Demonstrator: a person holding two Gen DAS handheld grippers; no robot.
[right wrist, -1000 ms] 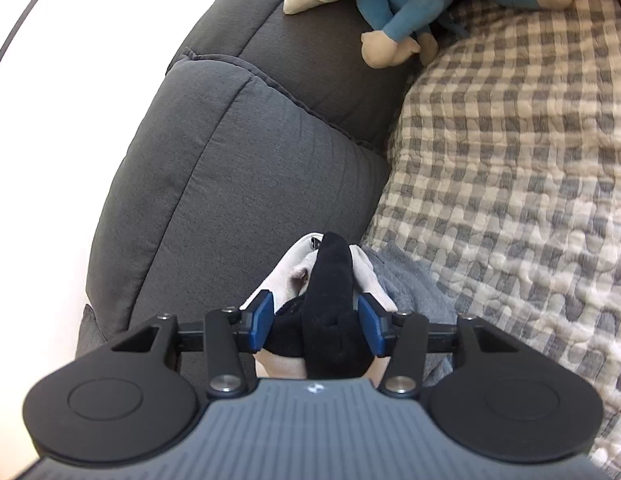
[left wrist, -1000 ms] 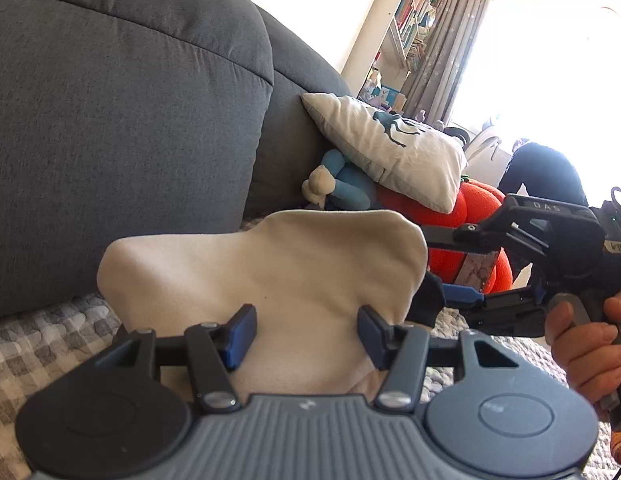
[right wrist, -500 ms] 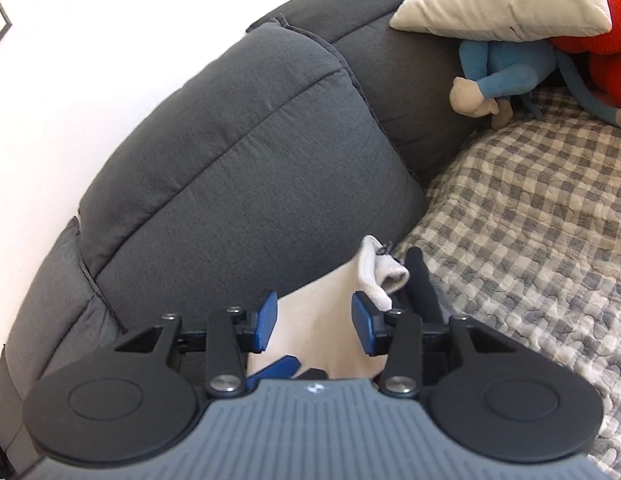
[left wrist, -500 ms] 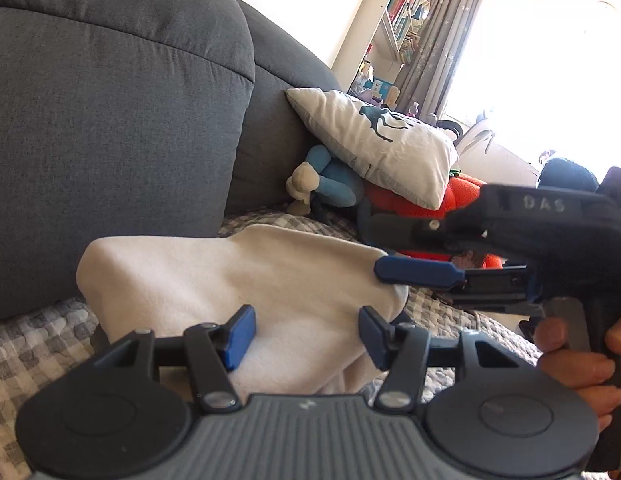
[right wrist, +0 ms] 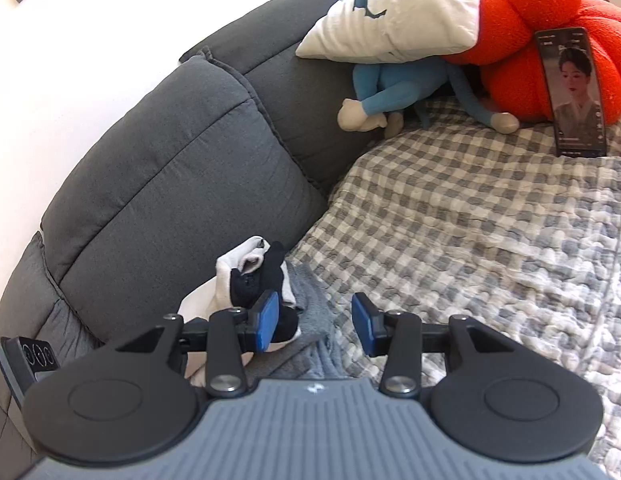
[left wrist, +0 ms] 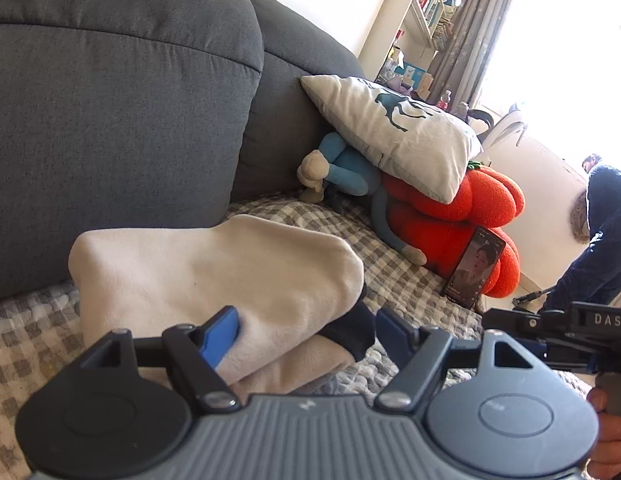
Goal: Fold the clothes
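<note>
We find the cream garment (left wrist: pixel 214 280) folded on the near checked blanket (right wrist: pixel 470 240); left gripper (left wrist: pixel 306 332) and right gripper (right wrist: pixel 314 322), both just widened, grip nothing. Socks (right wrist: pixel 250 280) remain loose.

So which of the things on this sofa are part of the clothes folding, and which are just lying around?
Part of the folding:
- cream garment, folded
- black and white clothes
- grey garment

Just lying about:
- white pillow
- blue stuffed toy
- orange pumpkin cushion
- phone propped against the cushion
- checked blanket
</note>
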